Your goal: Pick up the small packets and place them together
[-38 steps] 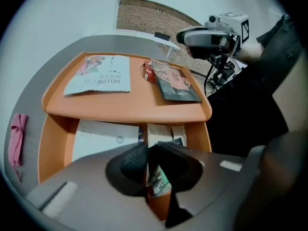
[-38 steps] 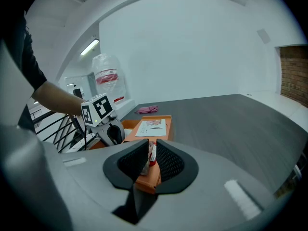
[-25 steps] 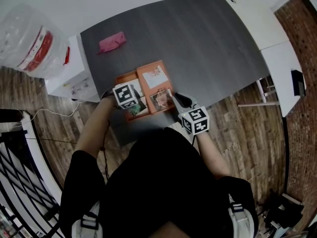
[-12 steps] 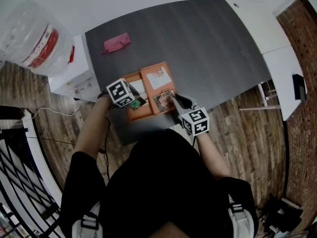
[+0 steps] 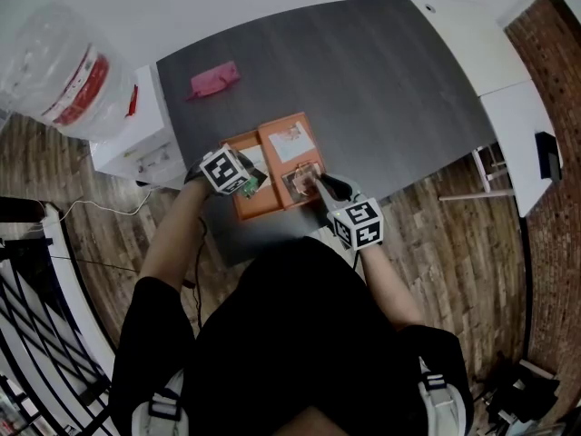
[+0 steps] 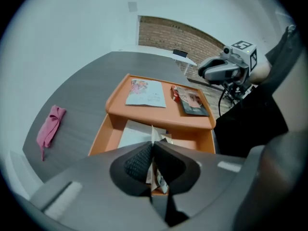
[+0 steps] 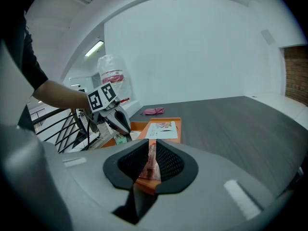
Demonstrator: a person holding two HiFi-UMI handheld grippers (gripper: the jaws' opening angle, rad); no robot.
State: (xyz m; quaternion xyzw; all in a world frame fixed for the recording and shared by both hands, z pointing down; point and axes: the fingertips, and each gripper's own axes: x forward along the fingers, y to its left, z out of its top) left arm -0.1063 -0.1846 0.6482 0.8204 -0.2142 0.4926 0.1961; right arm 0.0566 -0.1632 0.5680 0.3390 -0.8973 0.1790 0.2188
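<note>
My left gripper (image 6: 153,146) is clamped nearly flat on a small packet (image 6: 159,180). The packet sits edge-on with its long axis upright and a corner poking above the fingertips, over the lower section of the orange tray (image 6: 159,121). My right gripper (image 7: 152,144) pinches a pinkish packet (image 7: 149,167), also upright and edge-on, at the tray's near rim.

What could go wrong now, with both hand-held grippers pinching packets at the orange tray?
The left hand-held gripper pinches the green packet by a thin fold; it might slip into the lower compartment. The right hand-held gripper holds the pink packet at the orange tray's near edge, close to the table edge; a drop could miss the tray.
</note>
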